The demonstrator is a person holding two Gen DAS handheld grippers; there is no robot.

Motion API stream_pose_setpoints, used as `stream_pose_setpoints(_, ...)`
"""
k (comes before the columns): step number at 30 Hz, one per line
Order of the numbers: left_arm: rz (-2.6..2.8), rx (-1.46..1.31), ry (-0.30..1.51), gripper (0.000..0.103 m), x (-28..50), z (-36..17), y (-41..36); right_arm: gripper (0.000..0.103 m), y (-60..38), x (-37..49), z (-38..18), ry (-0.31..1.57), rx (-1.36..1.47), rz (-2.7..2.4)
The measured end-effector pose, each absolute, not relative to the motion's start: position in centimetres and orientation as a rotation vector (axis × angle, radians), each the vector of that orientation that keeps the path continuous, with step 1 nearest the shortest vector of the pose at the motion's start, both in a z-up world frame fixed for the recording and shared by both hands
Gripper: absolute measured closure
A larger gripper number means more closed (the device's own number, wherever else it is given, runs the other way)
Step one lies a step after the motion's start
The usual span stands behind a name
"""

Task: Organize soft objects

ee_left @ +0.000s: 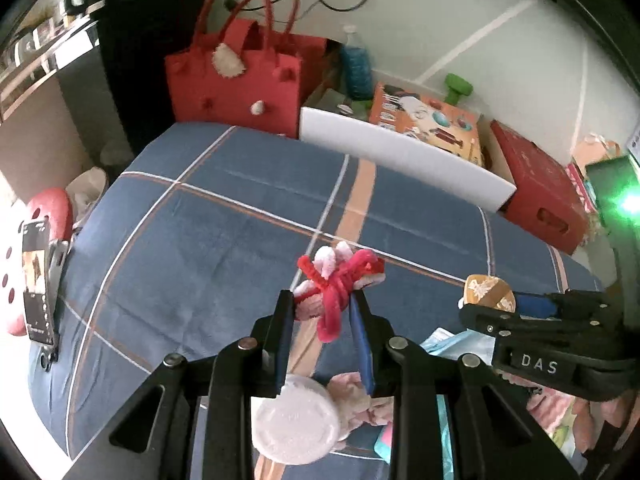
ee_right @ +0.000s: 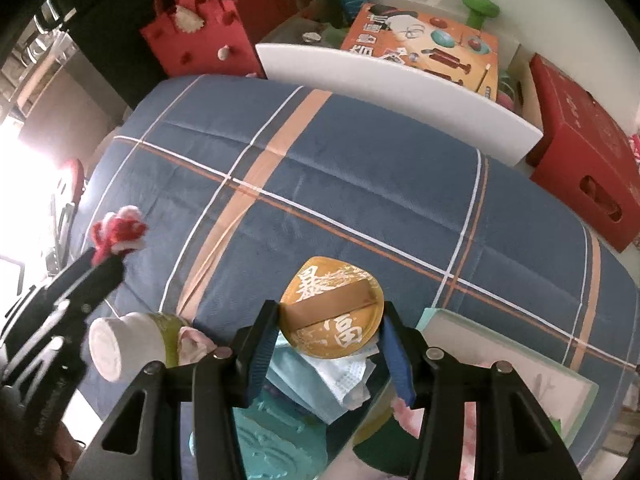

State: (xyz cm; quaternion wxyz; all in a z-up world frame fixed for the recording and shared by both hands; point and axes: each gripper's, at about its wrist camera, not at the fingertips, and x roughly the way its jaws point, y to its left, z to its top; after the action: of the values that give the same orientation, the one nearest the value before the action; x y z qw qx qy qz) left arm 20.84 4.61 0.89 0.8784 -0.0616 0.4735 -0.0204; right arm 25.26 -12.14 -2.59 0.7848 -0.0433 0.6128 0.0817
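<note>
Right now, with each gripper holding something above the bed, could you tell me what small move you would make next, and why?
I would probably lower the left gripper a little and set the red-and-white pipe-cleaner bundle on bare blue plaid bedspread. It is clamped above open fabric, while the right gripper holds a gold round cushion over a crowded pile of face masks.

The bed [ee_right: 360,184] under my grippers was covered in a blue plaid cloth crossed by white lines, thin orange lines and one broad peach stripe. Near its front edge lay a crumpled pale blue face mask [ee_right: 340,376], a white-capped cylinder with a green band [ee_right: 132,340] on its side, some pink fabric [ee_right: 192,344] just beside it, and a flat pale green-edged box [ee_right: 512,360] toward the front right corner.
</note>
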Motion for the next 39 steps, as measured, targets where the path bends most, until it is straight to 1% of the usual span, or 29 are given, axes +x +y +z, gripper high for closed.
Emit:
stream_pose_setpoints(2,-0.015,-0.117,0.996,0.074,21.2,0.4,4.9,0.049,-11.9,25.7,-3.1,1.329,-0.094,0.17)
stream_pose_setpoints(7,-0.019,-0.191,1.052,0.074,22.6,-2.1,6.5,0.049,-10.8,27.0,-4.5,1.337,-0.128,0.188)
stream_pose_setpoints(14,0.024,-0.246,1.063,0.074,24.0,-3.5,9.4,0.049,-9.9,29.3,-7.2,1.375,-0.177,0.173)
stream_pose_setpoints(17,0.042,-0.277,1.095,0.074,24.4,-4.6,10.4,0.047,-9.6,30.0,-8.4,1.407,-0.216,0.163)
stream_pose_setpoints(18,0.044,-0.289,1.1,0.074,24.4,-4.9,10.7,0.043,-9.5,30.1,-8.6,1.41,-0.227,0.156)
stream_pose_setpoints(19,0.043,-0.297,1.103,0.074,24.4,-5.0,10.9,0.039,-9.5,30.2,-8.8,1.411,-0.231,0.153)
stream_pose_setpoints(21,0.042,-0.305,1.104,0.074,24.5,-5.1,11.1,0.038,-9.6,30.5,-8.9,1.413,-0.234,0.147)
stream_pose_setpoints(31,0.02,-0.321,1.099,0.074,24.6,-4.9,11.1,0.038,-9.9,31.9,-7.7,1.408,-0.263,0.112)
stream_pose_setpoints(35,0.026,-0.328,1.105,0.074,24.6,-5.1,11.3,0.038,-9.6,31.9,-7.7,1.446,-0.324,0.119)
stream_pose_setpoints(39,0.012,-0.332,1.106,0.074,24.6,-5.0,11.3,0.038,-10.0,31.6,-8.1,1.471,-0.3,0.116)
